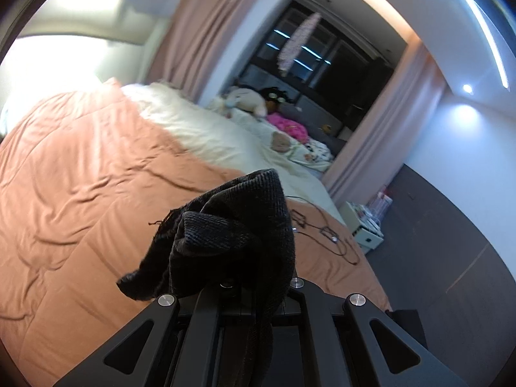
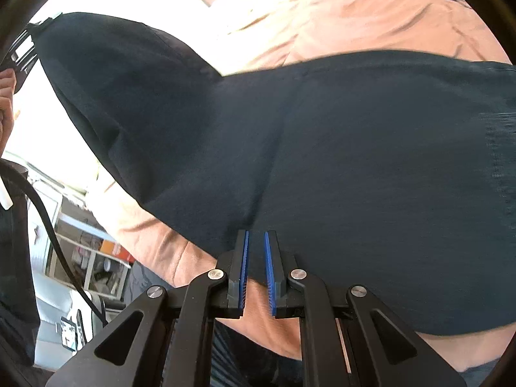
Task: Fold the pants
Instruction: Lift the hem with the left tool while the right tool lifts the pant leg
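The pants (image 2: 322, 161) are dark, almost black, and lie spread over an orange duvet (image 2: 371, 22). One end is lifted toward the upper left, where my left gripper (image 2: 22, 48) holds it. In the left wrist view a bunch of the dark fabric (image 1: 232, 235) is clamped in my left gripper (image 1: 238, 277) and hides its fingers. My right gripper (image 2: 256, 242) sits at the near edge of the pants. Its blue pads (image 2: 245, 264) stand a narrow gap apart with pants fabric between the tips.
The bed has an orange duvet (image 1: 80, 177) and a cream sheet (image 1: 209, 135) with soft toys (image 1: 248, 100) at the far end. A black cable (image 1: 322, 229) lies on the duvet. A small white nightstand (image 1: 364, 225) stands beside the bed. Pink curtains (image 1: 206, 32) frame a dark window.
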`<control>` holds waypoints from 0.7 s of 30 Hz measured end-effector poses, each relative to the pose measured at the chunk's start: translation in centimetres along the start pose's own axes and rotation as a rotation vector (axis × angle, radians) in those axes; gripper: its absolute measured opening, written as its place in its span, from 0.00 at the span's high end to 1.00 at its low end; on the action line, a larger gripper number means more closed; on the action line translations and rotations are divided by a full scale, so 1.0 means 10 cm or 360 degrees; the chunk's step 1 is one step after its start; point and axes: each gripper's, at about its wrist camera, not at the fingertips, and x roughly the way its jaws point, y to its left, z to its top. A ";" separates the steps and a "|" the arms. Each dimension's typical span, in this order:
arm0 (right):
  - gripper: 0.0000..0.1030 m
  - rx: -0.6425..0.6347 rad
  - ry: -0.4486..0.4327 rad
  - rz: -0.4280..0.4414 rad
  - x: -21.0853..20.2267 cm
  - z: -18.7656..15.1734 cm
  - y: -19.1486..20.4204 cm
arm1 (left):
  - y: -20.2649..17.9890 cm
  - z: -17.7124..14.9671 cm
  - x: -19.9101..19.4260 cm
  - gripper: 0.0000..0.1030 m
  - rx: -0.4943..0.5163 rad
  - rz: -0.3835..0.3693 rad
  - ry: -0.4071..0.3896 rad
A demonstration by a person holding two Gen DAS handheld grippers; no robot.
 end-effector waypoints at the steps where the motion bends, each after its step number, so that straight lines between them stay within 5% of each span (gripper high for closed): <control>1: 0.81 0.0014 -0.0023 -0.0001 -0.07 -0.03 -0.03 | -0.12 0.01 0.03 0.96 0.0027 -0.0021 0.0004; 4: 0.46 0.0047 -0.0117 -0.0032 -0.21 -0.12 -0.11 | -0.44 0.04 0.12 0.96 0.0094 -0.0070 0.0015; 11: 0.23 0.0123 -0.0327 -0.0083 -0.54 -0.29 -0.46 | -1.12 0.03 0.35 0.96 0.0237 -0.0145 0.0047; 21: 0.20 0.0262 -0.0534 -0.0125 -1.01 -0.62 -0.87 | -1.95 -0.17 0.83 0.96 0.0352 -0.0245 0.0162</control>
